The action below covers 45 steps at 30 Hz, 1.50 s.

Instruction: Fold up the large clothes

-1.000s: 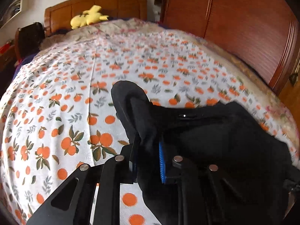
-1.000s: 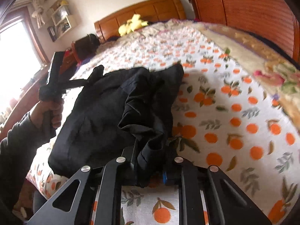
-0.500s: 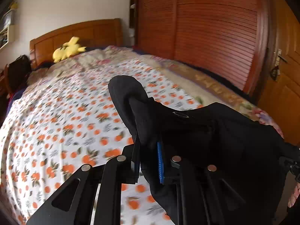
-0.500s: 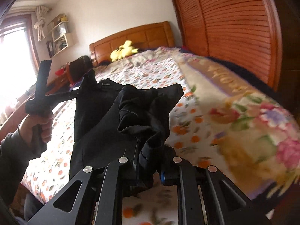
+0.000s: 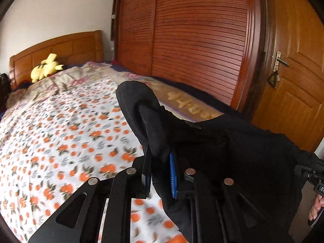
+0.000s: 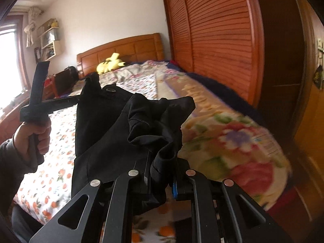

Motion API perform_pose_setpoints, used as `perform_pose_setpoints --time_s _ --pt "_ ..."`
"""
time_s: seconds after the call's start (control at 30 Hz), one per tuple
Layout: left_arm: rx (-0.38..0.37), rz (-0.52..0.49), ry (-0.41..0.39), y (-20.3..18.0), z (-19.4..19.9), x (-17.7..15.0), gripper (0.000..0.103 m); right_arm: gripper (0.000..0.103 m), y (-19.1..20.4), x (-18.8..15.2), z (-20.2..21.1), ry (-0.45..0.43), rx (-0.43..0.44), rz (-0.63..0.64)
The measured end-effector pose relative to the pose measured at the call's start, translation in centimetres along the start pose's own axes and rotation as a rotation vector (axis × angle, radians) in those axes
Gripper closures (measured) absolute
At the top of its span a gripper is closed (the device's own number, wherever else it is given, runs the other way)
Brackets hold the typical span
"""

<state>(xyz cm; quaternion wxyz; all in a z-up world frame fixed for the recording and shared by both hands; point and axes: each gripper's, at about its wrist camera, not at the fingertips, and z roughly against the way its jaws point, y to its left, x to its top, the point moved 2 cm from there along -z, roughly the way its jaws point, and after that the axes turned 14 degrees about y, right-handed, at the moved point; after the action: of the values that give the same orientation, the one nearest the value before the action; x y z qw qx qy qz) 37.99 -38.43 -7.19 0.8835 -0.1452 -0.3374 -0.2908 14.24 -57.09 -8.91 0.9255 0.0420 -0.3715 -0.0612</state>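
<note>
A large black garment (image 5: pixel 232 162) hangs in the air between both grippers, above the bed. My left gripper (image 5: pixel 160 162) is shut on one bunched corner of it. My right gripper (image 6: pixel 162 174) is shut on another bunched corner of the garment (image 6: pixel 113 125). In the right wrist view the left gripper (image 6: pixel 91 81) shows at the upper left, clamped on the cloth's far corner, held by a hand (image 6: pixel 36 135). The right gripper's body shows at the right edge of the left wrist view (image 5: pixel 311 174).
The bed (image 5: pixel 60 131) has an orange-print sheet, with a floral blanket (image 6: pixel 232 137) along its right side. A yellow plush toy (image 5: pixel 45 67) lies by the wooden headboard (image 5: pixel 60 48). A louvred wardrobe (image 5: pixel 192 40) and a door (image 5: pixel 293 81) stand on the right.
Both grippers have risen with the garment, lifting it off the sheet. The views tilted upward from the bed toward the wardrobe and door.
</note>
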Motion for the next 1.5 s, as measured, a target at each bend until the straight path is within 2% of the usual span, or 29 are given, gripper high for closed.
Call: perform_pose_setpoints --time_s 0.2,0.37,0.5,0.6,0.7,0.77,0.83,0.9,0.93,1.0,1.07,1.1,1.13,1.23,1.4,1.5 --pt "-0.069 -0.032 0.006 -4.6 -2.4 3.6 0.088 0.091 -4.3 0.9 1.5 -0.017 -0.088 -0.029" --pt "-0.095 -0.086 0.01 -8.7 -4.2 5.2 0.087 0.091 -7.8 0.9 2.7 -0.02 -0.149 -0.075" --pt "-0.129 -0.121 0.058 -11.4 -6.4 4.8 0.087 0.091 -9.7 -0.4 2.7 0.011 -0.198 -0.092" --pt "-0.116 -0.147 0.089 -12.7 -8.2 4.1 0.087 0.09 -10.8 -1.6 1.7 0.048 -0.2 -0.122" --pt "-0.089 -0.129 0.13 -12.6 -10.0 3.4 0.085 0.083 -12.1 -2.0 1.4 0.07 -0.211 -0.157" --pt "-0.077 -0.118 0.147 -12.0 -10.6 3.0 0.078 0.071 -12.4 -2.2 1.9 0.053 -0.248 -0.164" --pt "-0.068 -0.096 0.175 -11.2 -10.9 2.6 0.072 0.063 -12.4 -2.4 2.8 0.029 -0.286 -0.16" --pt "-0.051 -0.107 0.158 -10.8 -10.4 2.1 0.065 0.063 -12.5 -2.5 3.7 0.008 -0.29 -0.169" --pt "-0.043 -0.118 0.149 -10.7 -10.0 1.9 0.056 0.063 -12.4 -2.5 4.1 -0.003 -0.29 -0.169" --pt "-0.034 -0.128 0.137 -10.5 -9.2 1.5 0.049 0.063 -11.8 -1.9 4.8 -0.034 -0.299 -0.159" --pt "-0.032 -0.132 0.123 -10.3 -8.3 1.0 0.047 0.063 -11.0 -1.3 5.3 -0.057 -0.281 -0.139" --pt "-0.033 -0.132 0.116 -10.2 -7.8 0.9 0.038 0.063 -10.4 -1.0 5.4 -0.066 -0.271 -0.12" --pt "-0.035 -0.132 0.102 -10.1 -7.1 0.5 0.025 0.063 -9.9 -0.7 5.3 -0.072 -0.256 -0.102" --pt "-0.048 -0.135 0.051 -10.0 -4.6 -0.7 0.002 0.063 -8.9 -0.2 4.2 -0.059 -0.212 -0.066" --pt "-0.055 -0.121 0.03 -9.4 -2.0 -3.1 0.002 0.063 -9.7 -0.7 1.1 0.002 -0.156 -0.098" --pt "-0.055 -0.131 0.018 -9.3 -0.5 -4.4 0.002 0.063 -11.6 -1.4 -0.5 0.052 -0.181 -0.142"
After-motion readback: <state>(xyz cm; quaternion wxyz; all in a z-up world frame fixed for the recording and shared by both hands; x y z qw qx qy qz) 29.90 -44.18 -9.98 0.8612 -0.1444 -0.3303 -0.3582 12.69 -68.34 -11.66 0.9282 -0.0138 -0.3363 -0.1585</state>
